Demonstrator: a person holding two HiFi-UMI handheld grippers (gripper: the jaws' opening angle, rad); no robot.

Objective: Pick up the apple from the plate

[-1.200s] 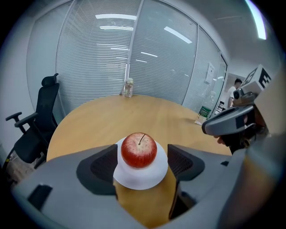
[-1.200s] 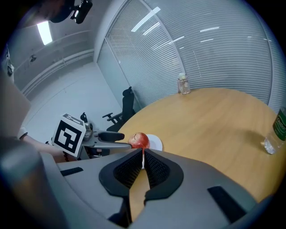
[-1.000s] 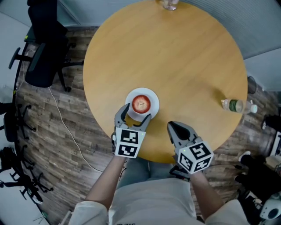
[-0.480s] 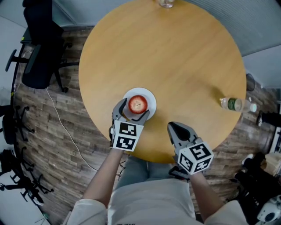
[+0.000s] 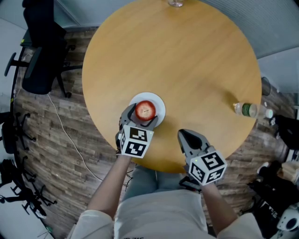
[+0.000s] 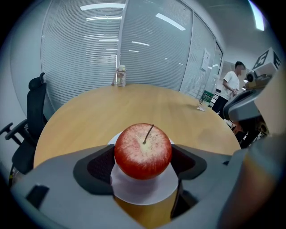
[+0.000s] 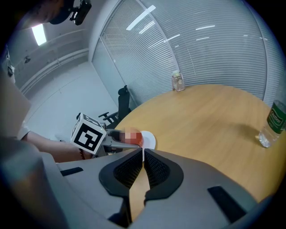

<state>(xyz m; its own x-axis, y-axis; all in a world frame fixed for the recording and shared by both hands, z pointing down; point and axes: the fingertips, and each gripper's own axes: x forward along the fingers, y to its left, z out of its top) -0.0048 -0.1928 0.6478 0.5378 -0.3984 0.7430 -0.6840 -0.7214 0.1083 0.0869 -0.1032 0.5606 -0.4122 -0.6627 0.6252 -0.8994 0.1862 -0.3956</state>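
Observation:
A red apple (image 5: 145, 110) (image 6: 143, 151) sits on a small white plate (image 5: 160, 105) (image 6: 144, 197) near the front left of the round wooden table (image 5: 187, 60). My left gripper (image 5: 141, 116) (image 6: 143, 162) is shut on the apple, a dark pad pressing each side of it. The plate lies directly under the apple; I cannot tell whether they touch. My right gripper (image 5: 185, 136) (image 7: 142, 155) hangs over the table's front edge, shut with nothing between its pads. In the right gripper view a blurred patch hides most of the apple.
A water bottle (image 5: 250, 111) (image 7: 273, 123) stands near the right edge. A clear jar (image 5: 176, 3) (image 6: 119, 76) (image 7: 178, 81) sits at the far edge. A black office chair (image 5: 42, 51) (image 6: 33, 107) stands to the left. A person (image 6: 232, 85) stands behind the table.
My left gripper moved forward around the apple and its jaws closed onto it. The right gripper stayed where it was.

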